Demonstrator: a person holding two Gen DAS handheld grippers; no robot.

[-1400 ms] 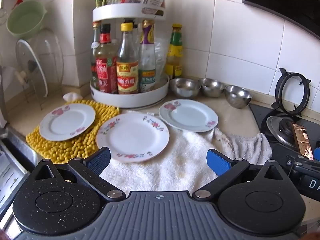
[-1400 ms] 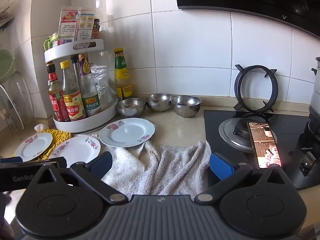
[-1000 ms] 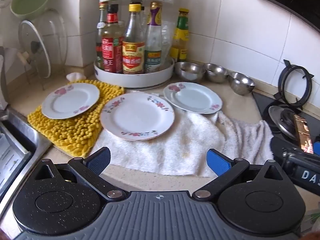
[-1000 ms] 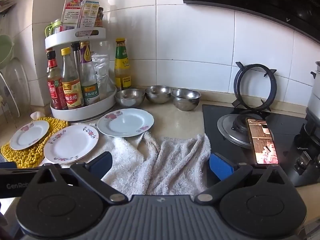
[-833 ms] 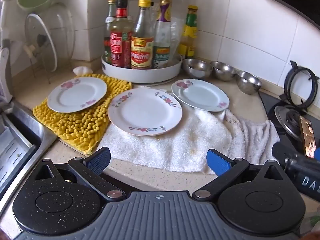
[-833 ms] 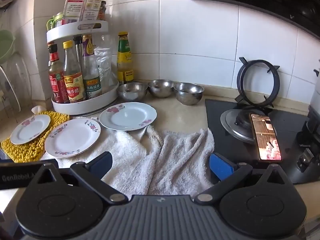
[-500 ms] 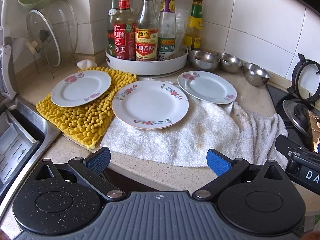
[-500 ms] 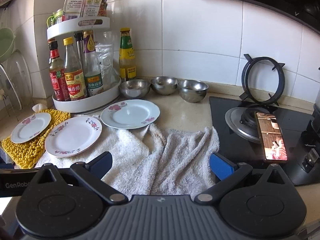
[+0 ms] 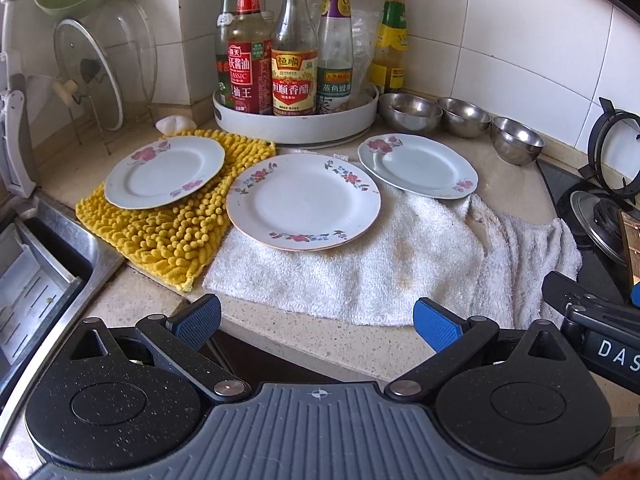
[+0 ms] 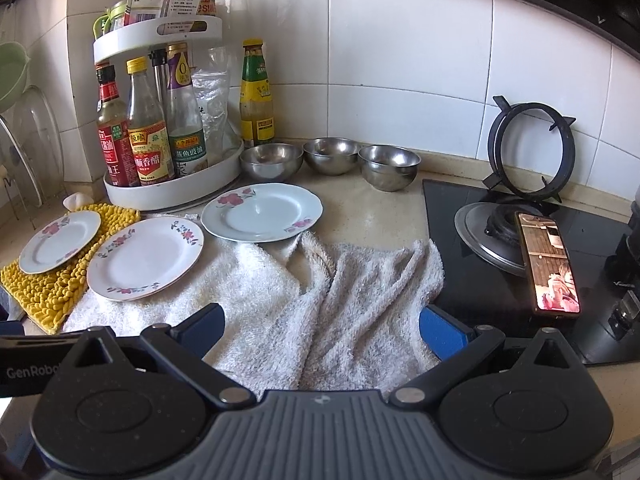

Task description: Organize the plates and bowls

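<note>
a speckled beige counter point(image 9: 304, 350) carried a white towel point(image 9: 384, 264) near its front edge and a yellow mat point(image 9: 168, 232) to the towel's left. at the far left stood a white bottle rack point(image 10: 176, 184); three steel bowls point(image 10: 332, 155) sat in a row to its right along the wall. one small plate point(image 10: 262, 212) lay partly on the counter, partly on the towel.

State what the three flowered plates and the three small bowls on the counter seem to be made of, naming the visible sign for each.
Plates: probably glazed ceramic; glossy white faces with printed flowers, though melamine cannot be excluded.
Bowls: likely stainless steel; grey, mirror-like reflections.
</note>
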